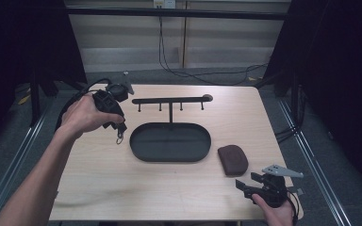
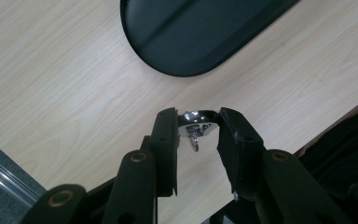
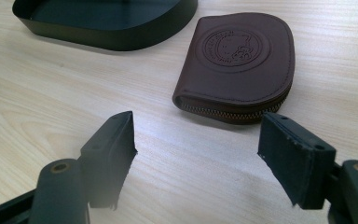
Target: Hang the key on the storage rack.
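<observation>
Left gripper [image 2: 198,122] clamped on shiny metal key ring [image 2: 196,126], held above pale wood-grain bench [image 1: 99,174], left of black oval tray [image 1: 170,141]. Ring hangs clasp-down. Right gripper [image 3: 198,135] fingers spread, empty, facing brown leather zip pouch [image 3: 240,63], rounded, embossed.

A pale wood table [image 1: 99,174] is carrying a black tray [image 1: 170,141] and a brown pouch [image 1: 233,159].
</observation>
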`<state>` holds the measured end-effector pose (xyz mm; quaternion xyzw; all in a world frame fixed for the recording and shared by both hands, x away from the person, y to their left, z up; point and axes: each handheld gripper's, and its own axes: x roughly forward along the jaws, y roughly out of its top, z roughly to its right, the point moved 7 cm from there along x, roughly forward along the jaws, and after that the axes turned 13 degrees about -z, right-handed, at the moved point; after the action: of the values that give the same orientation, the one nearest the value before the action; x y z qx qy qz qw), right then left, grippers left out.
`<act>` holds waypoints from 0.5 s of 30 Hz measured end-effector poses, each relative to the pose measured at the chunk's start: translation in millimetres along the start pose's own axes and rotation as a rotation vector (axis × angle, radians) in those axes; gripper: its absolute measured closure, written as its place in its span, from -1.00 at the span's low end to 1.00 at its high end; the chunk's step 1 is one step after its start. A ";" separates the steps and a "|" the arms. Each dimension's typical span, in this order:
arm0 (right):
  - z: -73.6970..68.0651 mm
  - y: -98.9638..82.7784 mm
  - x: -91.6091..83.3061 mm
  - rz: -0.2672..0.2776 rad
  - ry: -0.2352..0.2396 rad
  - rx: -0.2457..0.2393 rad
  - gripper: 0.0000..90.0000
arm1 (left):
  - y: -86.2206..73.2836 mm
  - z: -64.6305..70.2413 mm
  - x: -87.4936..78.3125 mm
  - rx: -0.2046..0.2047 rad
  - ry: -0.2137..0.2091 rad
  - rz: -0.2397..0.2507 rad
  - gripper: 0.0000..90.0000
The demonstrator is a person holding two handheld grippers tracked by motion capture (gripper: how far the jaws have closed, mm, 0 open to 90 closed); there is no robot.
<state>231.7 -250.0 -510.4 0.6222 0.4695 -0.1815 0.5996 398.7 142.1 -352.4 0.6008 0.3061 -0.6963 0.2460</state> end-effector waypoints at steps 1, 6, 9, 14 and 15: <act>0.1 -0.1 -0.2 0.000 -0.002 -0.001 -0.39 | 2.2 -0.6 -0.4 0.003 0.000 -0.007 0.52; 0.3 -0.2 -0.3 -0.001 0.001 0.001 -0.39 | 13.9 0.9 -2.8 0.002 -0.014 -0.019 0.52; 0.3 -0.2 -0.3 -0.001 0.003 0.000 -0.39 | 21.4 1.9 -8.9 0.010 -0.002 -0.014 0.52; -0.1 -0.5 -0.5 -0.001 0.003 -0.002 -0.39 | 32.3 2.4 -18.8 0.008 0.004 -0.003 0.52; -0.2 -0.6 -0.6 0.000 0.002 -0.004 -0.39 | 33.6 2.5 -19.8 0.002 0.004 0.000 0.52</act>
<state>230.9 -250.1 -510.2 0.6212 0.4707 -0.1799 0.6002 424.0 116.6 -336.9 0.6024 0.3056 -0.6955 0.2449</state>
